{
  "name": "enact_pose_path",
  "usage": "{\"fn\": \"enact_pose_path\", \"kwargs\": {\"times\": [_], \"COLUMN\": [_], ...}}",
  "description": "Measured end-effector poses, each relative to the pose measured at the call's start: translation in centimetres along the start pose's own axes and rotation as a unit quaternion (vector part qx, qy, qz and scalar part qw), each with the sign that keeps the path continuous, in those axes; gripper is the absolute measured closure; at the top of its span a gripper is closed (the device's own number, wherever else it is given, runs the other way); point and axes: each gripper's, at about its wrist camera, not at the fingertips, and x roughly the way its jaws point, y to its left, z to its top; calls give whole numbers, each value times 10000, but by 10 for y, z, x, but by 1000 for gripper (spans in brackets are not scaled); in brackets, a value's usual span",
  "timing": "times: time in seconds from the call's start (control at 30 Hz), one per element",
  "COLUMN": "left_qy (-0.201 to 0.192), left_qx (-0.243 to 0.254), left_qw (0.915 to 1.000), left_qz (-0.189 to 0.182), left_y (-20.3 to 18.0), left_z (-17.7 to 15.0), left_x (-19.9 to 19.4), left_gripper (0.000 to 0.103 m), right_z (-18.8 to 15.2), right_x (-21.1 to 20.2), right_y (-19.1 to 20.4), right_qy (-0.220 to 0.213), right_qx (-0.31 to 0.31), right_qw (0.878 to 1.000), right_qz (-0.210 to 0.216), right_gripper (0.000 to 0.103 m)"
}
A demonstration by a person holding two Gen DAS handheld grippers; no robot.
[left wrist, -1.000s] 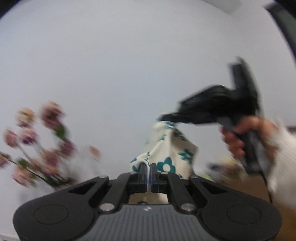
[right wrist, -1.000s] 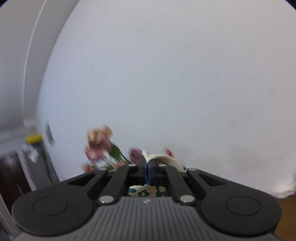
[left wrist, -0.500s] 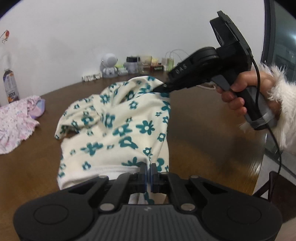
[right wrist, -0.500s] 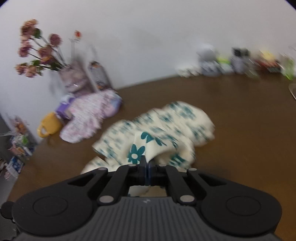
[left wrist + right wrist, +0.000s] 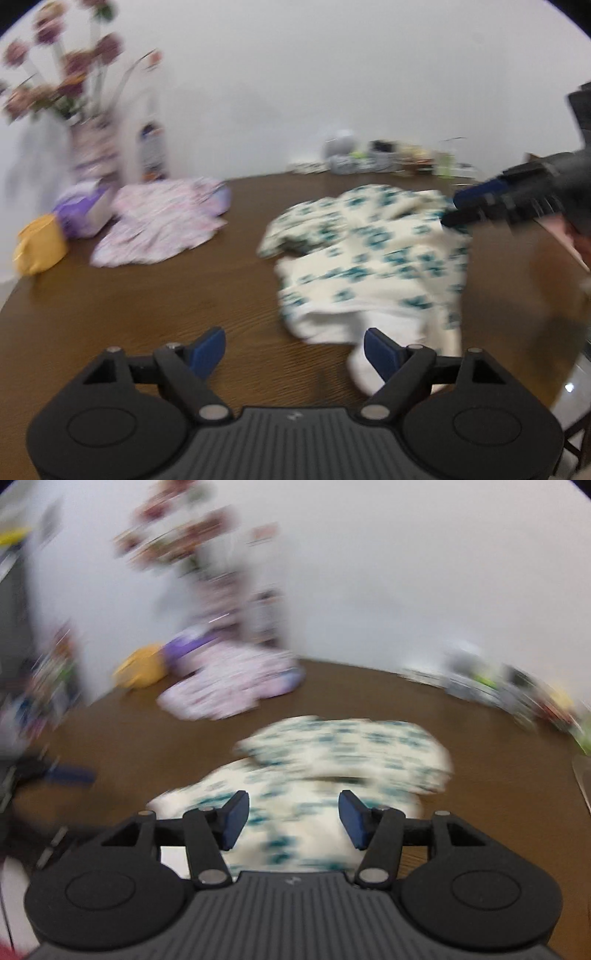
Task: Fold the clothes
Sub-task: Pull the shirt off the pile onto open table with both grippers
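Observation:
A cream garment with teal flowers (image 5: 373,258) lies crumpled on the brown wooden table (image 5: 166,306). My left gripper (image 5: 295,349) hovers low at the garment's near-left edge, its jaws opening, with bare table between them and the cloth just beside the right finger. My right gripper (image 5: 290,819) is over the same garment (image 5: 332,753), jaws opening, cloth lying below and between them but not pinched. In the left wrist view the right gripper (image 5: 476,208) shows at the far right, above the garment's far edge. Both views are blurred.
A pink patterned garment (image 5: 162,221) lies at the back left, beside a purple pack (image 5: 83,210) and a yellow object (image 5: 38,243). A flower vase (image 5: 92,147) and a bottle stand by the wall. Small items (image 5: 376,158) line the back edge.
Both grippers came down from holding the garment up against the wall to the table. Both jaws went from shut on the cloth to open, and the garment now lies loose on the table.

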Motion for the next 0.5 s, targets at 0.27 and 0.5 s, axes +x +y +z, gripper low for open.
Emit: {"fn": "enact_pose_path", "kwargs": {"times": [0.27, 0.5], "left_qy": [-2, -56], "left_qx": [-195, -394], "left_qw": [9994, 9989], "left_qz": [269, 264], "left_y": [25, 43], "left_z": [-18, -26], "left_x": [-2, -5], "left_gripper": [22, 22], "right_z": [6, 4], "right_x": [94, 139], "right_y": [125, 155], "right_qy": [711, 1121], "right_qx": [-2456, -3434], "right_qw": [9665, 9296], "right_qz": [-227, -727], "right_gripper": [49, 54]}}
